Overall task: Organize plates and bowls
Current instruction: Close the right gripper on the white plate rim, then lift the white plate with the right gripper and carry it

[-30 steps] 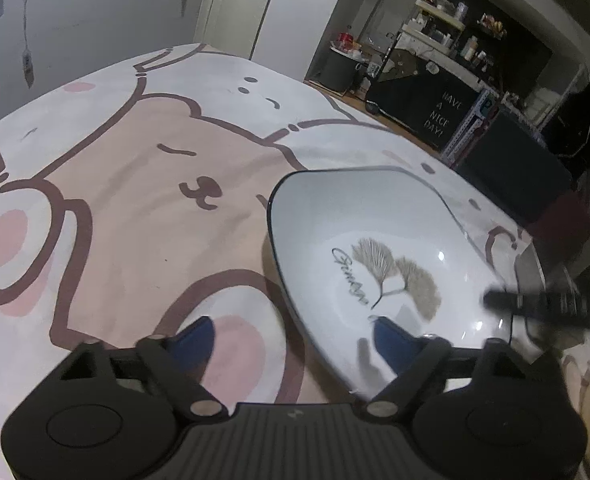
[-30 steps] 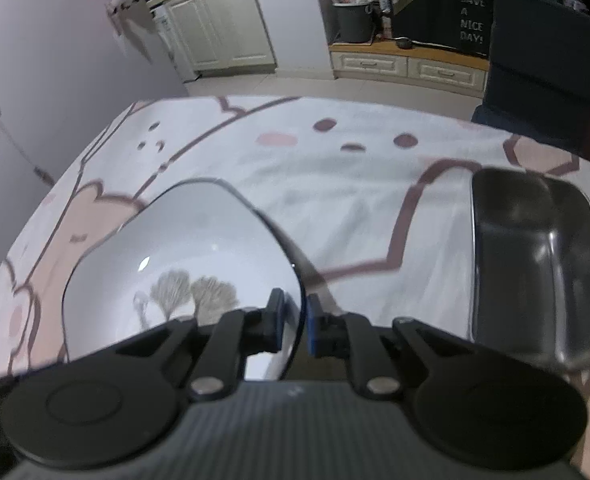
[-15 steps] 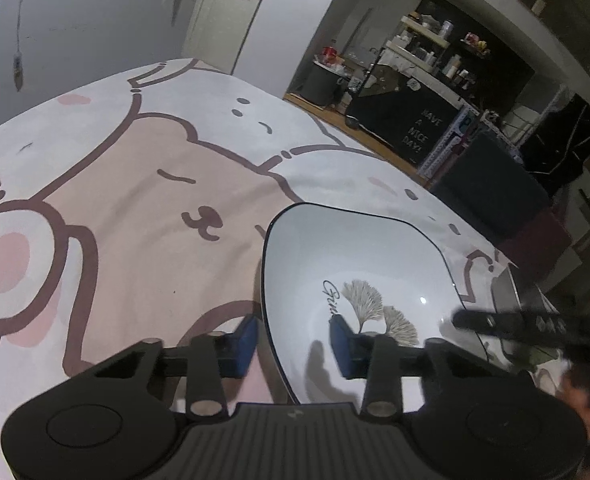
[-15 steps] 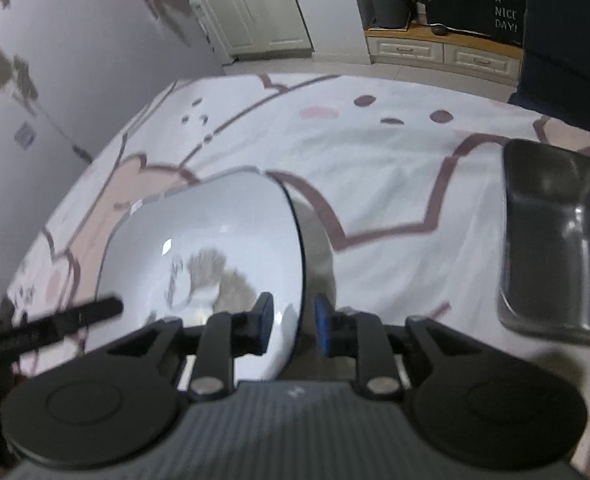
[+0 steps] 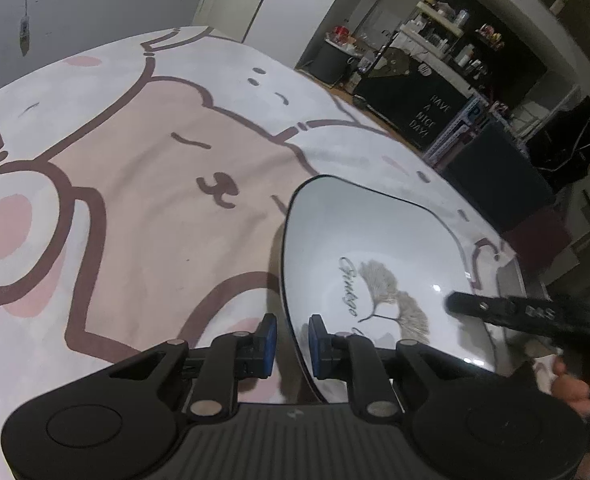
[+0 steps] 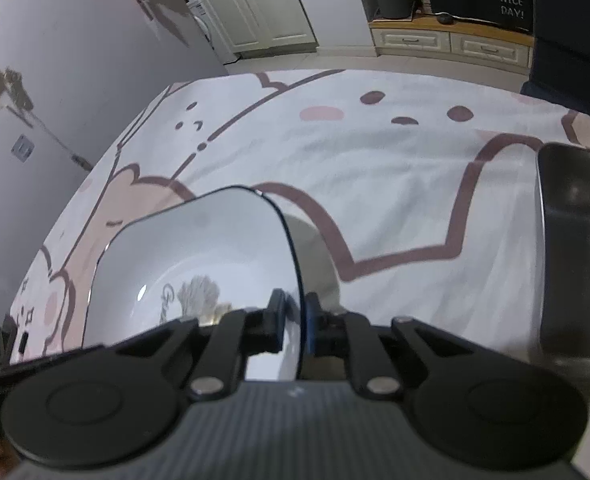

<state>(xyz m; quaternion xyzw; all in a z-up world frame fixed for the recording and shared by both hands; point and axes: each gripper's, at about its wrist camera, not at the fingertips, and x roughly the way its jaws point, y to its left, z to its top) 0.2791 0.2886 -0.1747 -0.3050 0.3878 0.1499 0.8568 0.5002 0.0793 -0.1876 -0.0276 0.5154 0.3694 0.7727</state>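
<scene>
Left wrist view gives me the white bowl (image 5: 375, 264), a squarish dish with rounded corners and a thin dark rim, sitting on the bear-print cloth (image 5: 143, 208) that covers the counter. Its rounded corner points away toward the room, and the leaf drawing and script inside run diagonally across the bottom. My left claw (image 5: 291, 344) straddles the near-left rim: one blue pad outside, one inside, the jaws having just been closing and now narrow, though I still see a slim gap on the outer side, so I cannot tell whether the pads truly press the wall. From the right wrist view, my right claw (image 6: 295, 320) sits on the bowl's (image 6: 199, 256) opposite rim, pinched narrow with the rim between its pads, holding it after a brief loosening and re-closing. In the left view the right claw (image 5: 495, 308) shows as a blurred black bar reaching in over the far-right rim. A dark metal tray (image 6: 575, 248) lies on the cloth to the right, well apart from the bowl.
</scene>
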